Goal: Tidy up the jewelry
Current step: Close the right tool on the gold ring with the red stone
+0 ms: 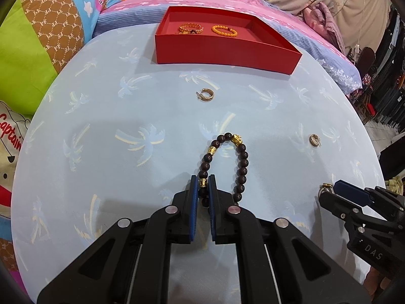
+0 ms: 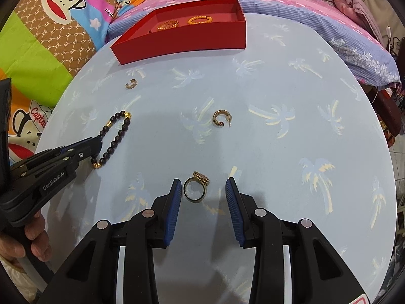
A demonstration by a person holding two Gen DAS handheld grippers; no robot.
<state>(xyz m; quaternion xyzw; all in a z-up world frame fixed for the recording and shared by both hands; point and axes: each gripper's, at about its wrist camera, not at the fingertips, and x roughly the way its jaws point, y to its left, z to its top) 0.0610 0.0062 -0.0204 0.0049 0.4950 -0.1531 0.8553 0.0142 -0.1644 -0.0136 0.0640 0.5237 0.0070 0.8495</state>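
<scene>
My left gripper point(image 1: 203, 181) is shut on a dark bead bracelet point(image 1: 241, 163) with gold charms, which lies on the blue table; it also shows in the right wrist view point(image 2: 115, 139). My right gripper point(image 2: 203, 185) is open, its fingers on either side of a gold ring point(image 2: 195, 188) on the table. Two gold hoop earrings lie loose, one toward the box point(image 1: 205, 94) point(image 2: 131, 84) and one mid-table point(image 1: 314, 140) point(image 2: 219, 118). The red box point(image 1: 222, 53) point(image 2: 177, 41) holds a gold bangle point(image 1: 191, 28) and an orange bead bracelet point(image 1: 224, 31).
The round table point(image 1: 101, 152) has a pale blue palm-print cover. A bed with pink and purple bedding point(image 1: 152, 2) and cartoon-print pillows point(image 2: 50, 38) lies behind and to the left. Dark furniture point(image 1: 387, 76) stands at the right.
</scene>
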